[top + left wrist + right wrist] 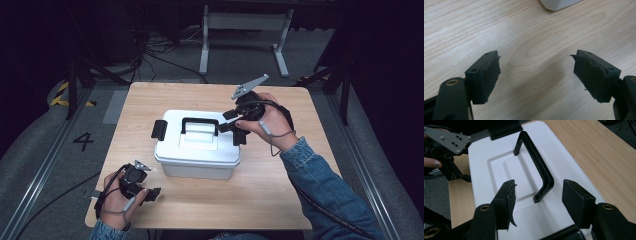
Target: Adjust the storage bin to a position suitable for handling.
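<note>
A white plastic box (197, 145) with a black carrying handle (200, 125) sits at the middle of a wooden table (280, 185), its lid on and a black latch (159, 129) showing at its left end. The right gripper (237, 131) hovers at the box's right end, jaws spread wide and holding nothing; in the right gripper view the handle (537, 167) stands upright just ahead of the gap between them. The left gripper (150, 194) rests low over bare wood near the table's front left corner, apart from the box, its jaws also wide and empty, with only a corner of the box (559, 3) at the far edge of its view. The work in hand appears to be taking hold of the handle or the right-end latch. To do it well, the right gripper should centre the part squarely between both pads before closing, while the left stands ready to steady the box against sliding.
</note>
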The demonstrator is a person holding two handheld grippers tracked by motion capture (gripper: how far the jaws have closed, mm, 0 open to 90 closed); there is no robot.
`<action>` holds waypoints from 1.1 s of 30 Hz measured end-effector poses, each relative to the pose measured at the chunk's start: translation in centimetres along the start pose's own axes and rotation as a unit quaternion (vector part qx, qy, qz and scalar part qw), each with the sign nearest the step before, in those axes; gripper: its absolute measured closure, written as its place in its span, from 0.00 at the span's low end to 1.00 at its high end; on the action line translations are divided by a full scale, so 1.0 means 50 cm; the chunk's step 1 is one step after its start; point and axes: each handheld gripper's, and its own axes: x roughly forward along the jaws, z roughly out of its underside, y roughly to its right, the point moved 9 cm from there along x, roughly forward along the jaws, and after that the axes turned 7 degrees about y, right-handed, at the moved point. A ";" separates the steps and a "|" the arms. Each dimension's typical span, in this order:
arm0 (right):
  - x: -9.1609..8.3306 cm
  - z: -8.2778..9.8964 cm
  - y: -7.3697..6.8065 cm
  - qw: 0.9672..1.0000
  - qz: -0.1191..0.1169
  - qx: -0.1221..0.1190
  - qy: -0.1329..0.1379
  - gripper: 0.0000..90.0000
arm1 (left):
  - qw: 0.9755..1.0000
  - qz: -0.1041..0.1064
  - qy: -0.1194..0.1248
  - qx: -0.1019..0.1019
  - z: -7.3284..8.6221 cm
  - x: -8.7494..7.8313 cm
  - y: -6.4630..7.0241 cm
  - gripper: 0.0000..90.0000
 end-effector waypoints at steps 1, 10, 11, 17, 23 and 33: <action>0.006 -0.001 0.001 1.000 0.000 0.000 -0.002 0.51 | 1.000 -0.003 0.001 0.000 -0.001 0.001 -0.002 0.24; 0.073 -0.005 0.008 0.999 -0.008 -0.009 -0.032 0.56 | 1.000 0.001 0.002 -0.001 -0.002 0.001 -0.001 0.24; 0.080 -0.005 0.008 0.999 -0.007 -0.011 -0.035 0.58 | 1.000 0.001 0.002 -0.001 -0.003 0.001 -0.001 0.24; 0.107 -0.007 0.002 0.998 -0.004 -0.039 -0.052 0.65 | 1.000 0.004 0.003 0.005 -0.011 0.004 0.002 0.24; 0.106 -0.007 0.000 0.996 -0.006 -0.059 -0.061 0.77 | 1.000 0.006 0.003 0.008 -0.015 0.008 0.002 0.24; 0.114 0.003 -0.019 0.992 -0.028 -0.100 -0.078 0.90 | 1.000 0.005 0.003 0.008 -0.014 0.007 0.002 0.24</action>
